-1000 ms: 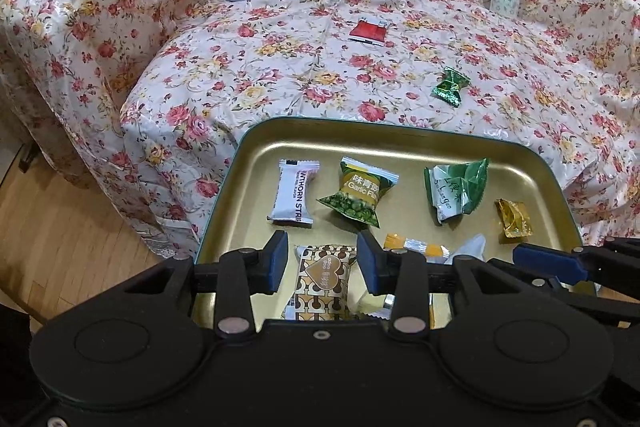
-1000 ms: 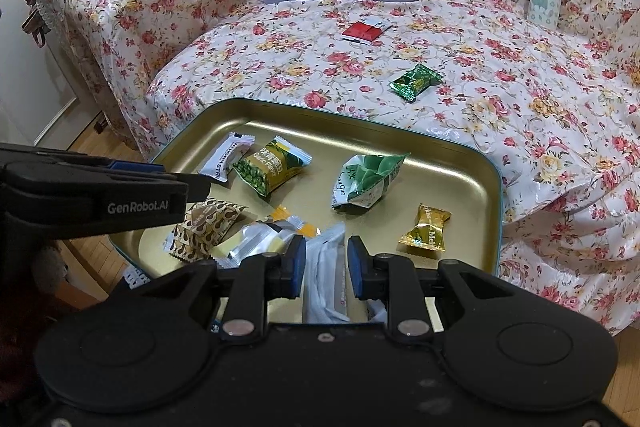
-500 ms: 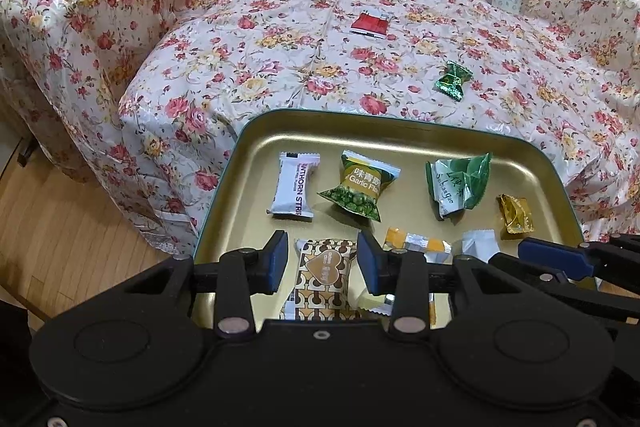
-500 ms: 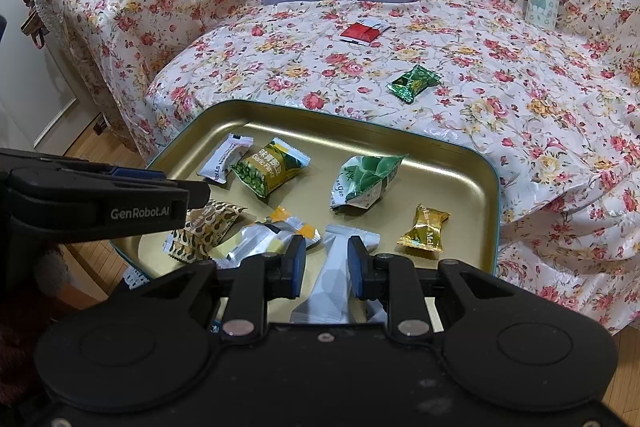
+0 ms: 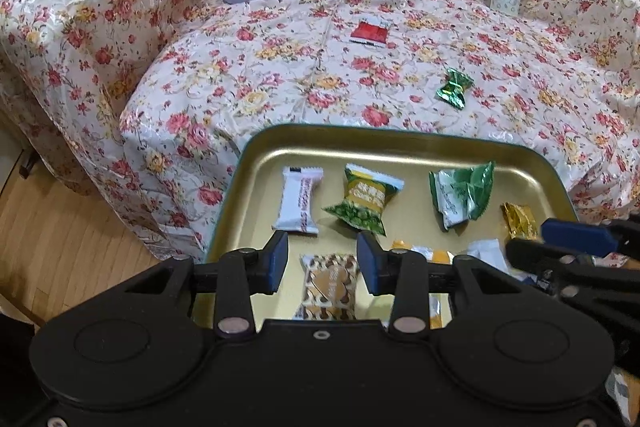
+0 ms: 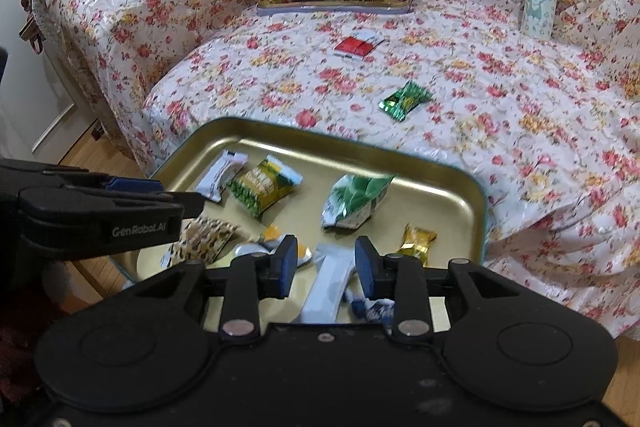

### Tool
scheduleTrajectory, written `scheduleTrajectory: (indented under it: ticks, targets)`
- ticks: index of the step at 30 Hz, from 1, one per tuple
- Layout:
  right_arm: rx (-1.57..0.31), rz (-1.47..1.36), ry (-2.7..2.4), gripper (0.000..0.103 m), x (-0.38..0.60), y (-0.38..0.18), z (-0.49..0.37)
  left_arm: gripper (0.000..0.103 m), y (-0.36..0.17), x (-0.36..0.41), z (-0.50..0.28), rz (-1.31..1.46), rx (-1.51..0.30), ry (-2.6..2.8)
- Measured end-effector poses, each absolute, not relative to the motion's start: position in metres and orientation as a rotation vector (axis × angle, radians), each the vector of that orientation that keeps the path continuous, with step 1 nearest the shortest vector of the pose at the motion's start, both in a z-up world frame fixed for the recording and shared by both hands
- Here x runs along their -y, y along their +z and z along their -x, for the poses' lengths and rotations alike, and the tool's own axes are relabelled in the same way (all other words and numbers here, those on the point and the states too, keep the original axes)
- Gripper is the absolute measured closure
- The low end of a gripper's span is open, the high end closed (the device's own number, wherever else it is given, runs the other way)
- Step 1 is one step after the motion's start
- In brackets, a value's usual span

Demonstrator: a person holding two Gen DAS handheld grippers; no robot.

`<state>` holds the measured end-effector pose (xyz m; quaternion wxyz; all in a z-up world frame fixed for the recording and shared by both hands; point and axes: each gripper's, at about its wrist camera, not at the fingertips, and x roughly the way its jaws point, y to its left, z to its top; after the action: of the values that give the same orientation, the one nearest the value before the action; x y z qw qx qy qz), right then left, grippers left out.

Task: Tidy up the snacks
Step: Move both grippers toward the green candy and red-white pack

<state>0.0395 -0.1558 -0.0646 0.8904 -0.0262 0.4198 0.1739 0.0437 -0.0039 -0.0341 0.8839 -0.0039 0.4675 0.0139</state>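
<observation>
Left wrist: my left gripper (image 5: 322, 267) hangs parted over the brown patterned packet (image 5: 330, 285) in the gold tray (image 5: 256, 155), lengthwise between the pads.

Right wrist: my right gripper (image 6: 326, 267) has just been opening; the white wrapper (image 6: 328, 285) lies loose between its jaws, lengthwise. Only here: keys (image 6: 30, 31), floral sofa cover (image 6: 520, 131).
</observation>
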Motion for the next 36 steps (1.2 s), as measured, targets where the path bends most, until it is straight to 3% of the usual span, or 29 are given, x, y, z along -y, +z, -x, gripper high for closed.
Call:
scheduleTrajectory:
  ticks: [11,14,17,20,22,26,36]
  targets:
    - [-0.787,0.107,0.288,0.05,0.165,-0.04,-0.073,0.054,-0.013,-0.007,-0.069,-0.029,-0.91,0.051]
    - [-0.781,0.102,0.271,0.046,0.169,-0.036,-0.088,0.044,-0.007,-0.008,-0.079,-0.041,-0.889,0.04]
    - [-0.781,0.086,0.251,0.04,0.172,-0.035,-0.106,0.044,0.0,-0.007,-0.089,-0.061,-0.85,0.04]
    - [-0.767,0.085,0.236,0.026,0.174,-0.035,-0.123,0.042,0.006,-0.008,-0.103,-0.058,-0.829,0.014]
    - [-0.755,0.085,0.225,0.018,0.174,-0.035,-0.132,0.034,0.01,-0.009,-0.113,-0.048,-0.811,-0.007]
    - [-0.757,0.035,0.205,0.014,0.177,-0.039,-0.155,0.032,0.015,-0.012,-0.133,-0.044,-0.773,0.011]
    - [-0.842,-0.059,0.182,0.015,0.164,-0.063,-0.208,0.032,0.004,-0.021,-0.195,-0.025,-0.81,0.023]
